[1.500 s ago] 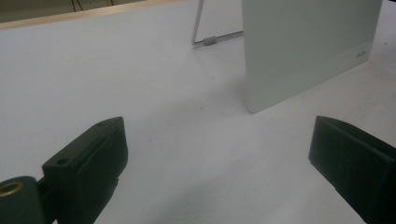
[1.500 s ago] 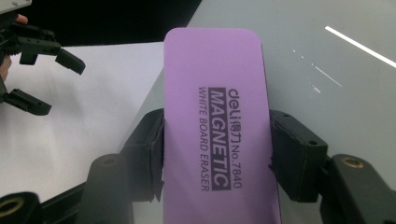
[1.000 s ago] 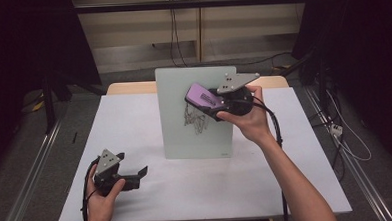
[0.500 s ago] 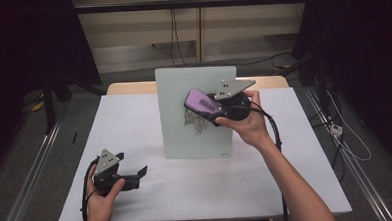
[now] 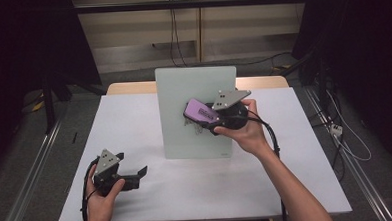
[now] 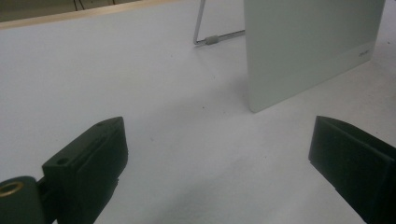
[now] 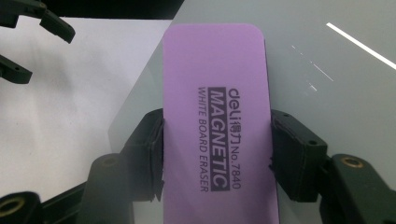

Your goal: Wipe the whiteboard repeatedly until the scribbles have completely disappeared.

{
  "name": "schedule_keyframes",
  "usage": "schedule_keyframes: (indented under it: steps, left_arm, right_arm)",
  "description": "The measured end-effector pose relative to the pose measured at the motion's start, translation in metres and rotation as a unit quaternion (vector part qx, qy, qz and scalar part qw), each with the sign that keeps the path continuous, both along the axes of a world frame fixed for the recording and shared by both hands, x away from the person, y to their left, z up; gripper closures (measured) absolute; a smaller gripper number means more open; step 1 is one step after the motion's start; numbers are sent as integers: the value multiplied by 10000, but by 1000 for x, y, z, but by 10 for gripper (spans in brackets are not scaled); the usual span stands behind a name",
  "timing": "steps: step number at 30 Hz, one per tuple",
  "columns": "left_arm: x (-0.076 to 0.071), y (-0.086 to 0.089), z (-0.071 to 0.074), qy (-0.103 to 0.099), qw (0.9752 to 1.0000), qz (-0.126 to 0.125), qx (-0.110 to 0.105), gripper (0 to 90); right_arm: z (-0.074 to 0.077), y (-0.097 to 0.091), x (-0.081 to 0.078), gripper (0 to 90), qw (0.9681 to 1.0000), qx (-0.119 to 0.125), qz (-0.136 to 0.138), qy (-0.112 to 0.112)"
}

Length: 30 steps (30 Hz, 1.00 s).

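The table (image 5: 134, 128) carries an upright whiteboard (image 5: 183, 86) propped on a wire stand (image 6: 205, 32). The right hand-held gripper (image 5: 210, 121) pinches a purple eraser (image 7: 215, 116) by its long sides and holds it flat against the board's face, over dark scribbles (image 5: 197, 130) just beneath the eraser. The left hand-held gripper (image 5: 136, 174) rests on the table with jaws spread and nothing between them, the board well ahead of it. Pressing too hard could tip the propped board backward, since nothing steadies it; a tilted eraser would smear rather than clear the marks

White table (image 5: 187, 191); whiteboard (image 5: 183, 91) upright, apparently on wire stand (image 6: 205, 32).
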<state>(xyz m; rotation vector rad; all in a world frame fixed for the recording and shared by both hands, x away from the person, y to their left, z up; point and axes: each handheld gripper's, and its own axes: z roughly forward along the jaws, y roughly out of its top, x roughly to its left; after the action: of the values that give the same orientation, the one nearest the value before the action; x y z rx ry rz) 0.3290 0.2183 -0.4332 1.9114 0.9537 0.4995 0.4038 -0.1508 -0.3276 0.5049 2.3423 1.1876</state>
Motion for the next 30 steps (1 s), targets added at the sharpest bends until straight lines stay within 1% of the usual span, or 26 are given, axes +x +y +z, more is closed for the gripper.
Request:
schedule_keyframes:
  steps: [9,13,15,18,20,27,30]
  left_arm:
    - [0,0,0,8,10000,-1,4,46]
    - [0,0,0,5,10000,-18,-1,46]
    - [0,0,0,4,10000,1,-28,46]
    - [0,1,0,8,10000,15,-46,46]
    - [0,2,1,-10,10000,-10,-20,46]
    - [0,1,0,-5,10000,8,-41,46]
    - [0,0,0,-2,10000,3,-33,46]
  right_arm:
    - [-10,4,-3,413,9999,-20,45,119]
    - [-8,5,-2,413,9999,-76,55,133]
    - [-5,4,-2,413,9999,-112,49,106]
    - [2,3,1,413,10000,-36,-3,75]
    - [7,2,2,413,10000,-32,-41,12]
    - [26,-3,6,413,9996,70,-200,-205]
    - [34,-6,9,413,9990,165,-280,-307]
